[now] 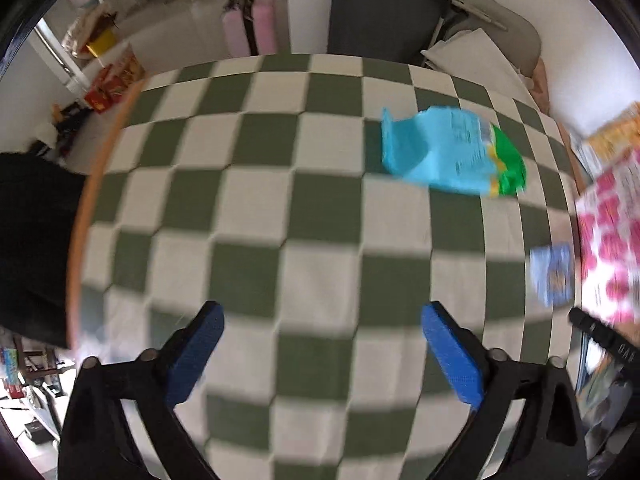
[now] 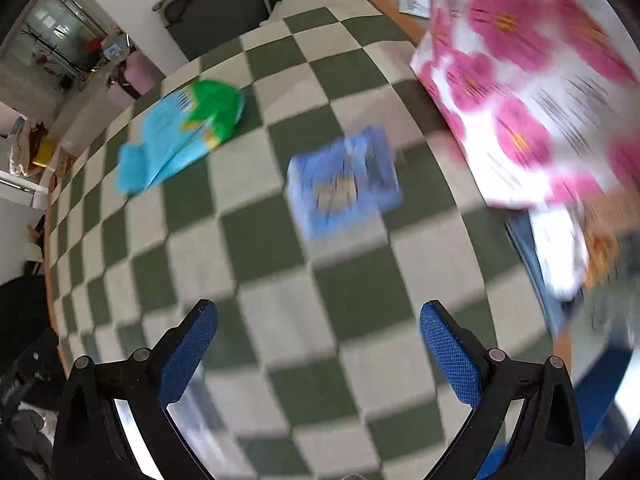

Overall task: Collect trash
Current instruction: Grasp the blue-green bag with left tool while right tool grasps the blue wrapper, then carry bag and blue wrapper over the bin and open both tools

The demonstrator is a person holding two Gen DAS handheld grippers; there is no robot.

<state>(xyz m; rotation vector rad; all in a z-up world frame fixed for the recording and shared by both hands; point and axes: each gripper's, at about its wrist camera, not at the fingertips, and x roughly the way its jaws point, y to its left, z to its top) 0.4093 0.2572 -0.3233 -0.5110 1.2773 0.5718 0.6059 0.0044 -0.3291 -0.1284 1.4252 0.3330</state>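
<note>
1. Our left hand-held gripper (image 1: 322, 354) points down at the worktop (image 1: 256, 264) with its blue pads spread wide and nothing between them; it is released. No earlier look is at hand, so we say nothing of how the jaws got there.
2. Our right hand-held gripper (image 2: 318, 354) is likewise released, its pads wide apart over bare checks, grasping nothing.
3. The trash lies loose on the green-and-white checked cloth. A crumpled blue-and-green bag (image 1: 452, 152) sits towards the far side, well ahead of the left jaws and off to their right. A small blue packet (image 2: 346, 184) lies ahead of the right jaws, near the middle of that view; in the left view it shows only at the right edge.
4. We judge the split to be plain: each piece sits nearer one side, so each open jaw can take its own (the wide spread suits flat, floppy wrappers).
5. A flowered pack (image 2: 520, 92), white with pink blooms, stands just beside the blue packet at the cloth's right edge; whether it counts as trash we cannot tell.
6. Writing: there are printed lines on the bag's blue panel and on the flowered pack, but blur leaves none of them readable, and no brand can be made out.
7. Neither piece has yet been picked up, so collection is at an approach stage, in our judgement.
</note>
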